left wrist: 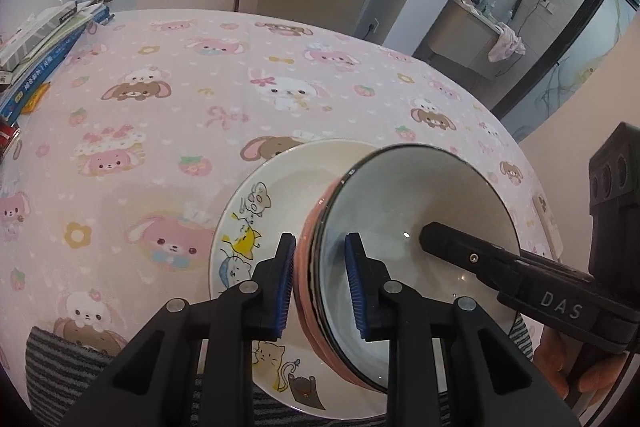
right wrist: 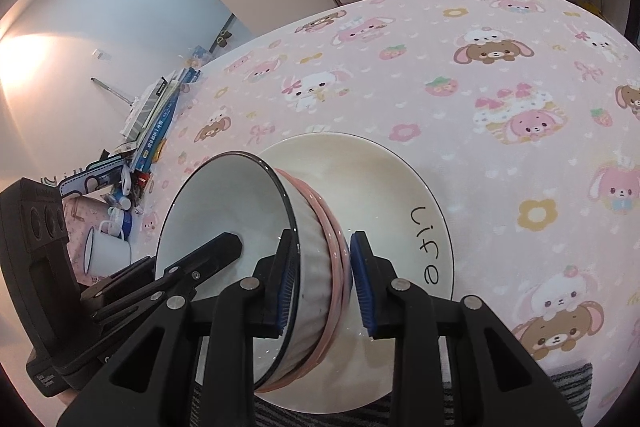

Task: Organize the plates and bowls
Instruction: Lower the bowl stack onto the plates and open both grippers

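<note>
A white dark-rimmed bowl (left wrist: pixel 420 203) nests in pink bowls (left wrist: pixel 309 227), and the stack sits over a white plate (left wrist: pixel 288 179) with cat drawings. My left gripper (left wrist: pixel 320 287) is shut on the stack's near-left wall, one pad inside and one on the pink outside. In the right wrist view my right gripper (right wrist: pixel 322 287) is shut on the white bowl (right wrist: pixel 224 195) and pink bowls (right wrist: pixel 320 211) at the opposite wall, above the plate (right wrist: pixel 380 179) lettered "life". Each view shows the other gripper's finger (left wrist: pixel 460 251) (right wrist: pixel 208 259) reaching into the bowl. Whether the stack rests on the plate I cannot tell.
The round table wears a pink cartoon cloth (left wrist: pixel 200 87). Books are piled (left wrist: pixel 48 39) at its far left edge, with a white mug (right wrist: pixel 108 251) and small clutter close by. A striped cloth (left wrist: pixel 60 367) lies at the near edge under the plate.
</note>
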A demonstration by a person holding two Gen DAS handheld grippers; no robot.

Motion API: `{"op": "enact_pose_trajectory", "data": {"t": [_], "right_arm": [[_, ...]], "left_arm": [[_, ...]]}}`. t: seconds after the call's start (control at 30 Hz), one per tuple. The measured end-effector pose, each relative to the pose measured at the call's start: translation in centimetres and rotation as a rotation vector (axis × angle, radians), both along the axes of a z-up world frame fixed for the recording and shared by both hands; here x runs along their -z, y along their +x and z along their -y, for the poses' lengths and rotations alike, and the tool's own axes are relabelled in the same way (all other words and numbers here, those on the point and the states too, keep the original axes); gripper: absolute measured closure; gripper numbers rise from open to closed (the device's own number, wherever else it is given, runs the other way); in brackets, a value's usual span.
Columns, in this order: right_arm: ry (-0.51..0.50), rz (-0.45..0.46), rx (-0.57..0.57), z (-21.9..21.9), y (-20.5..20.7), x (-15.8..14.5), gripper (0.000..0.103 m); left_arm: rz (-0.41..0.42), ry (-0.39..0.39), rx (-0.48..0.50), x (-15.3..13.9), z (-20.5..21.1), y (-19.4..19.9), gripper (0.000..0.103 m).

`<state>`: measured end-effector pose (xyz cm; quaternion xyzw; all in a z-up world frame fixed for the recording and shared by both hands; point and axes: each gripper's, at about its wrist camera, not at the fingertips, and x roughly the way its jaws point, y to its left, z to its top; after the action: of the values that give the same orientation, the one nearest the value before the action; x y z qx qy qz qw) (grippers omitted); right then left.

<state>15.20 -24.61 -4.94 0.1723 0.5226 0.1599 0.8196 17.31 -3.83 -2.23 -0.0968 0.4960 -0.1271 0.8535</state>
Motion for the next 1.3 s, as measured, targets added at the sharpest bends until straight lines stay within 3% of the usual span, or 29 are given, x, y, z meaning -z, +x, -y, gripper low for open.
{"op": "enact_pose_trajectory", "data": {"t": [0.13,0.23,0.37,0.5,0.6,0.77,0.87,0.93,0.97,1.0,1.03,1.13,1.17,1.2,1.27,1.3], "right_arm": [[-0.111,0.102,0.020,-0.7,-1.4,-1.9,0.075],[-0.115,0.146,0.004,-0.9,-2.2,-3.5,0.073],[-0.154,0.245,0.008,-0.8,-3.9,-6.0,0.073],[-0.171,0.344,0.009,-0.4,-6.4,-8.6,0.073],[-0.193,0.421,0.004,-0.4,-8.7,-10.5,0.073],[-0.217,0.580,0.005,-0.9,-13.6,-13.5,0.058],[-0.223,0.670,0.020,-1.1,-16.3,-14.8,0.044],[-0.248,0.726,0.032,-1.5,-18.1,-15.3,0.042],[-0.258,0.748,0.037,-1.6,-18.9,-15.4,0.040],[-0.264,0.773,0.047,-1.7,-19.7,-15.5,0.035],[-0.267,0.796,0.060,-1.7,-20.3,-15.6,0.032],[-0.268,0.902,0.110,-1.7,-22.6,-15.5,0.019],[-0.265,0.946,0.116,-1.8,-23.2,-15.4,0.008],[-0.271,0.992,0.122,-1.9,-23.6,-15.2,0.000],[-0.316,1.058,0.140,-2.4,-24.4,-14.3,0.000],[-0.338,1.076,0.142,-2.6,-24.6,-13.9,0.000]], "left_arm": [[0.127,0.080,-0.012,-2.0,-0.2,-1.6,0.076],[0.195,0.073,-0.010,-3.9,-0.9,-2.9,0.076],[0.331,0.103,-0.032,-7.0,-1.9,-5.6,0.076],[0.470,0.084,-0.050,-10.3,-3.3,-9.1,0.076],[0.595,0.123,-0.059,-12.6,-3.7,-12.2,0.076],[0.747,0.106,-0.037,-15.4,-3.8,-17.0,0.076],[0.841,0.126,-0.053,-16.3,-3.7,-19.5,0.076],[0.903,0.141,-0.064,-16.8,-3.6,-21.4,0.074],[0.927,0.138,-0.065,-17.0,-3.7,-22.3,0.071],[0.941,0.133,-0.066,-17.0,-3.8,-23.0,0.057],[0.963,0.127,-0.070,-17.1,-4.0,-23.7,0.036],[1.102,0.179,-0.127,-16.9,-4.0,-26.5,0.026],[1.123,0.196,-0.131,-16.7,-4.0,-27.0,0.024],[1.140,0.195,-0.130,-16.5,-4.1,-27.4,0.015],[1.169,0.180,-0.135,-15.7,-4.6,-28.0,0.000],[1.191,0.181,-0.150,-15.0,-4.8,-28.3,0.000]]}}
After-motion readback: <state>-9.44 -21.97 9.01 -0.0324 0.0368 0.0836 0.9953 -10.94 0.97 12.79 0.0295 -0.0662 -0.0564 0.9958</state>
